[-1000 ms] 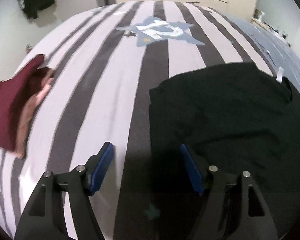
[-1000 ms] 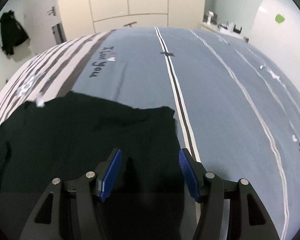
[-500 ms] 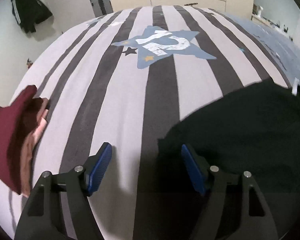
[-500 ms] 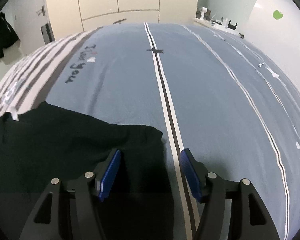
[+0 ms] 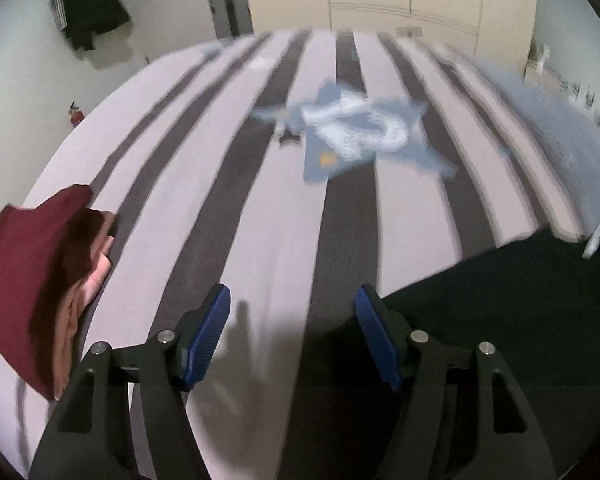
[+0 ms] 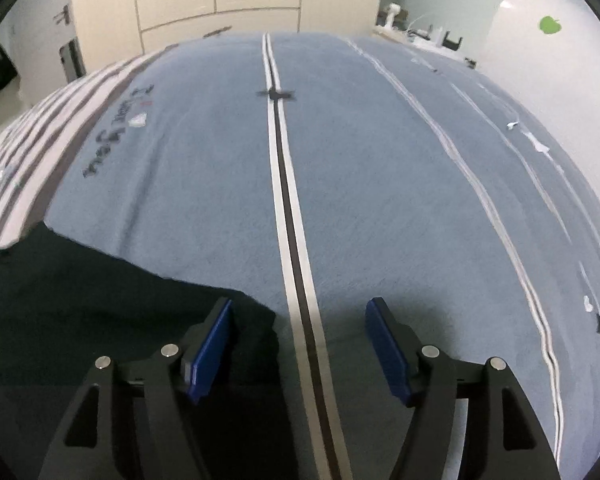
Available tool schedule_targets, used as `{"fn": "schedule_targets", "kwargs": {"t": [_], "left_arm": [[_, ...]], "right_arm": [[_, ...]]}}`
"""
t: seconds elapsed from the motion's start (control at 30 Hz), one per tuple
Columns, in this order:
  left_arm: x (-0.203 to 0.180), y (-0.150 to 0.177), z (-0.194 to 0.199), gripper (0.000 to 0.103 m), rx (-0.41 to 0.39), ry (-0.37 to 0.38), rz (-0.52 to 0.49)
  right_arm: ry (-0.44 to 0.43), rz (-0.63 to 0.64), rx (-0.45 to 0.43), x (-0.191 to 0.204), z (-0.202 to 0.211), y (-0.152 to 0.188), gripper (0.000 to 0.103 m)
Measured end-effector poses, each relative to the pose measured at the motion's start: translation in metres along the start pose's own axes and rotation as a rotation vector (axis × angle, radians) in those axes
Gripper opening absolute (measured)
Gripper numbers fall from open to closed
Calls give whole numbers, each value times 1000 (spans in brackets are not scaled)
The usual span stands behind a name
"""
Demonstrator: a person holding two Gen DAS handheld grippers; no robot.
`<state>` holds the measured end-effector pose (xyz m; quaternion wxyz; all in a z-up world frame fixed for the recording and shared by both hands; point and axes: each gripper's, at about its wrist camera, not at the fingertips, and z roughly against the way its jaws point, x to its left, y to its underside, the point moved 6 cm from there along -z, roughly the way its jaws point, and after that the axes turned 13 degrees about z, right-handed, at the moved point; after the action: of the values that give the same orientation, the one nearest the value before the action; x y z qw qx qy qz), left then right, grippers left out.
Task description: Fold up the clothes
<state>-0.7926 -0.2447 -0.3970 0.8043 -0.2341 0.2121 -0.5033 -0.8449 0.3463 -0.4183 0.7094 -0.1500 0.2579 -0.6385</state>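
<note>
Left wrist view shows the left gripper with blue-padded fingers parted and nothing between them, having just been closing, above the grey-and-white striped bed cover; the flat black garment lies at lower right, and a folded maroon and pink clothes pile at the left edge. Right wrist view shows the right gripper, just widening and empty, straddling the black garment's corner on the blue half.
</note>
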Motion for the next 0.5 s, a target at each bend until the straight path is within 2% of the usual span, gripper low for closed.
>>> {"fn": "schedule_targets", "kwargs": {"t": [0.1,0.2,0.3,0.5], "left_arm": [[-2,9,32,63,-8,57,2],[2,40,68,63,7,120,0],[16,86,104,63,44,144,7],[56,183,154,63,135,132,24]], "right_arm": [[-54,-20,-66,11,30,0,64],[-105,-25,-105,25,65,18,65],[-115,-30,-103,30,99,60,65],[-93,-12,-12,36,145,164,65]]}}
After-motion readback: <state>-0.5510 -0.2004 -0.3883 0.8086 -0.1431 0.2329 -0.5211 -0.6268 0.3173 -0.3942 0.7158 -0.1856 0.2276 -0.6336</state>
